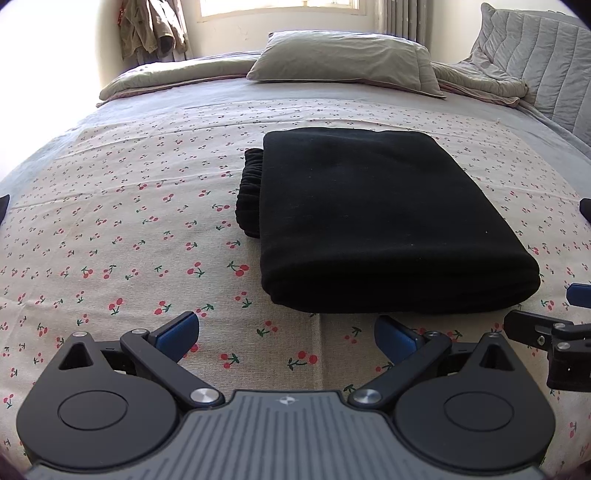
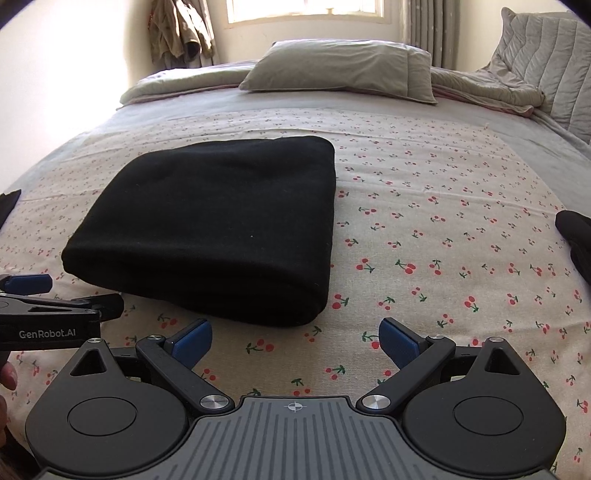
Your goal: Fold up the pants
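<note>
Two grippers, one in each of our hands, hang low over the near edge of the bed with nothing between their blue pads. Our left gripper (image 1: 286, 338) has its fingers spread wide and sits just short of the black pants (image 1: 384, 221), pointing at the left half of their near folded edge. Our right gripper (image 2: 295, 341) is equally wide apart, aimed at the bare cloth just past the right near corner of the pants (image 2: 214, 225). Neither touches the fabric. From the right wrist view we see the side of the left gripper at the lower left, marked GenRobot.AI, with a fingertip (image 2: 9, 374) of the hand that holds it at the frame edge.

We see the pants folded into a thick, neat rectangle lying flat on the cherry-print sheet (image 1: 129, 206), roughly mid-bed, with the rounded fold facing us. In the left wrist view the gathered elastic waistband (image 1: 251, 192) pokes out from under the top layer on the left side. Beyond the sheet lies a grey bedspread (image 1: 207, 94), then a pillow (image 1: 343, 59) near the head of the bed, a rumpled quilt (image 1: 480, 83) to its right, and a jacket (image 1: 155, 26) hanging in the far left corner beside the bright window (image 2: 303, 9)
</note>
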